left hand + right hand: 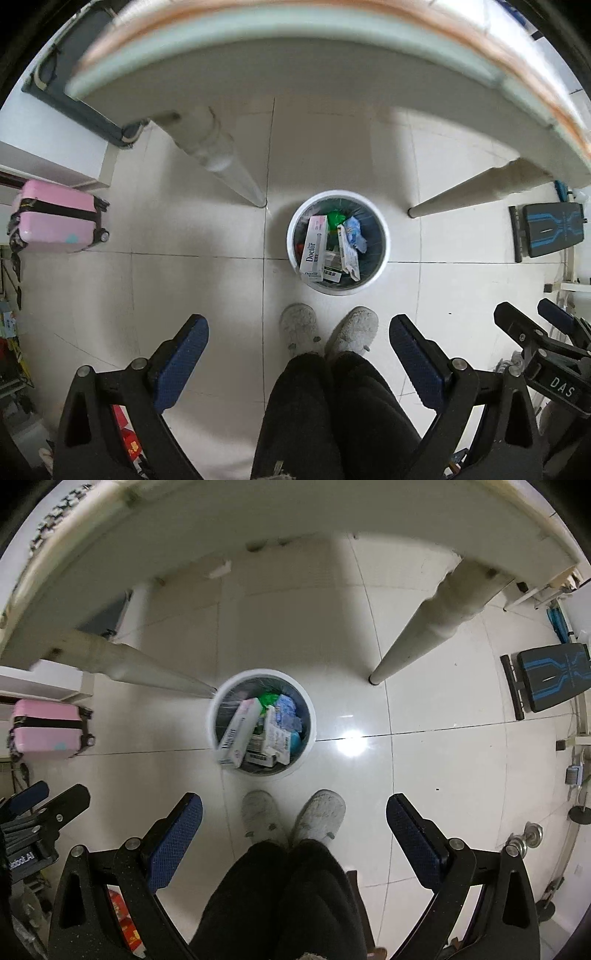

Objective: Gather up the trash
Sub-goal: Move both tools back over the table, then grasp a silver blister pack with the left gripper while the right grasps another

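A round white trash bin (380,236) (309,712) stands on the tiled floor below both grippers, between two table legs. Inside it lie a white and pink "Doctor" box (314,247) (240,727), a green scrap (335,217), a blue and white wrapper (355,234) and other cartons (277,738). My left gripper (298,354) points straight down, high above the floor, open with nothing between its blue pads (181,363). My right gripper (294,836) is open and empty too; it shows at the right edge of the left wrist view (532,317).
A white table (295,66) (258,513) spans the top, with tapered legs (229,166) (424,627). The person's slippers (328,328) (295,816) and dark trouser legs stand before the bin. A pink suitcase (55,218) is left, a black and blue bench (550,229) right.
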Demonstrator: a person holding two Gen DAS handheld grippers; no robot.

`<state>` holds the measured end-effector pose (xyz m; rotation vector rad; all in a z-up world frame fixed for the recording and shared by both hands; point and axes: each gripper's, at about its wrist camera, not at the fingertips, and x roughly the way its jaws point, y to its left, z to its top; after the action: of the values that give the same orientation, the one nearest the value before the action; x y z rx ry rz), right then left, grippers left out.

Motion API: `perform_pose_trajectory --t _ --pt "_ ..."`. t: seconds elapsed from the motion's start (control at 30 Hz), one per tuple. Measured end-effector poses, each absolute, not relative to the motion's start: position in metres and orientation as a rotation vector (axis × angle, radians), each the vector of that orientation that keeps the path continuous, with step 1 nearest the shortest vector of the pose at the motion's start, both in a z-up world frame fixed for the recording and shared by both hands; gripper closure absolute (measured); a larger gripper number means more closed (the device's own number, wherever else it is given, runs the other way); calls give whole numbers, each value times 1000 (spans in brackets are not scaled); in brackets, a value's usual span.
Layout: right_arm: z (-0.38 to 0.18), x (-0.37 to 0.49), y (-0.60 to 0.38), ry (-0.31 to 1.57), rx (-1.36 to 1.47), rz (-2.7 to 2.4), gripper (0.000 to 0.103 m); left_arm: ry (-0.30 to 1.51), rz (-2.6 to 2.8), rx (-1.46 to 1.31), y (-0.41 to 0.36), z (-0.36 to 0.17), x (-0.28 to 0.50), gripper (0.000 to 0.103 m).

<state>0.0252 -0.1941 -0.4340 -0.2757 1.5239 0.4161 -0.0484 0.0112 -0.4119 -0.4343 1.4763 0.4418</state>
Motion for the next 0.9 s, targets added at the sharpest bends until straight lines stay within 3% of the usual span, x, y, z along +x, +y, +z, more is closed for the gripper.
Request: perform_pose_trajectory --t 0.47,0.7,0.9 --pt "-245 16 -195 1454 -146 470 2 1312 456 -383 20 -266 -36 3" --pt "-201 86 -169 1390 -60 479 2 1206 538 -318 41 -225 39 0" --pt "-181 202 -160 1340 -117 455 2 1182 569 -306 55 -214 141 0"
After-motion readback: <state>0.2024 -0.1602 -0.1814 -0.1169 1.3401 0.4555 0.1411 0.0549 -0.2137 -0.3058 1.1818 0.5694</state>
